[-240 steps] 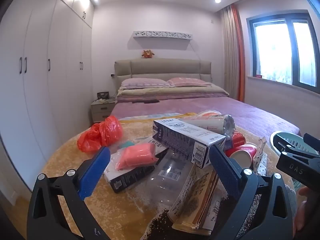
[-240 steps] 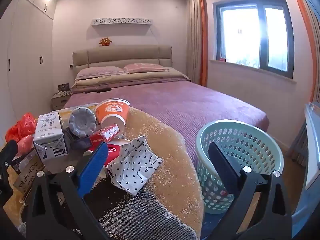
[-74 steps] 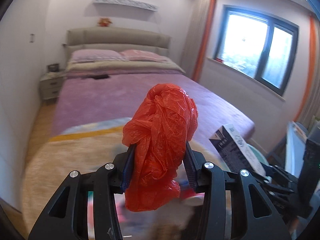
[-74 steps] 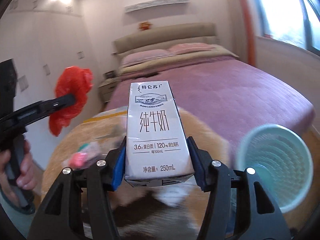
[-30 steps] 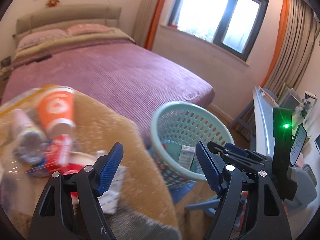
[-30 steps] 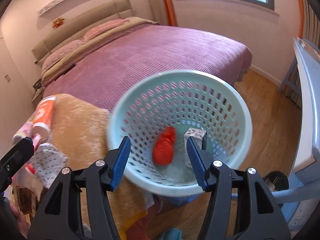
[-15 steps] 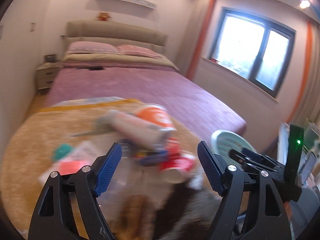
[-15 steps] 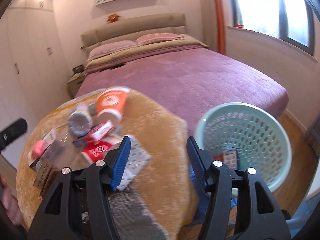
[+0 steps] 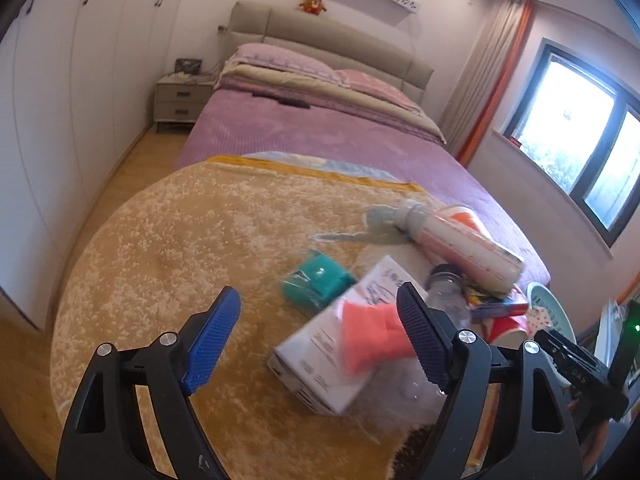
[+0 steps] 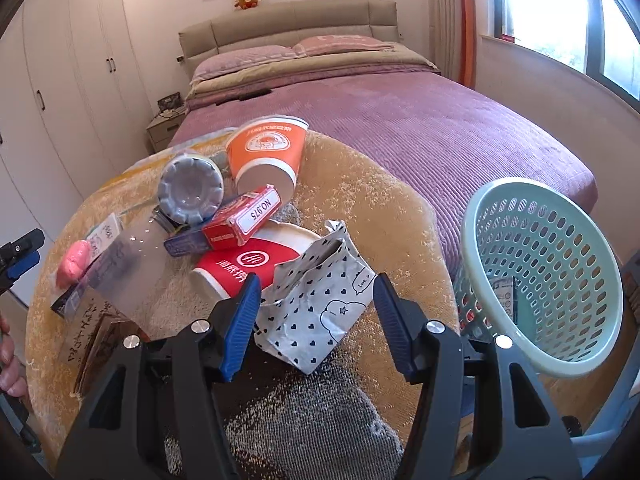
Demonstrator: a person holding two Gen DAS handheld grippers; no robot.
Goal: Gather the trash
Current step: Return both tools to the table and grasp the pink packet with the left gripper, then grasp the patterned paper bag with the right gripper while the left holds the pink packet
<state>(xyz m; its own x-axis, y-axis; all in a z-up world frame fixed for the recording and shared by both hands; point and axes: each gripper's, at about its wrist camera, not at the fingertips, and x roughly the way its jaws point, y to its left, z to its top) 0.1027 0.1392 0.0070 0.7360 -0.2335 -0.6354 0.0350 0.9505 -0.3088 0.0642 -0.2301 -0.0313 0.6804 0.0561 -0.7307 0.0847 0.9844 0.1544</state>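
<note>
Only the right view shows the basket (image 10: 560, 280), with a carton inside, beside the rug-covered bench (image 10: 380, 200). Right claw (image 10: 316, 316) gapes wide around the heart-print bag (image 10: 320, 312), gripping nothing. Left claw (image 9: 316, 340) spreads empty above the pink packet (image 9: 368, 332) and white box (image 9: 320, 364); cups (image 10: 268, 156) and a red box (image 10: 244, 216) crowd nearby.

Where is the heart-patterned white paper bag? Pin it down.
In the right wrist view, the heart-patterned white paper bag lies bottom centre on the tan rug, beside the red paper cup.
</note>
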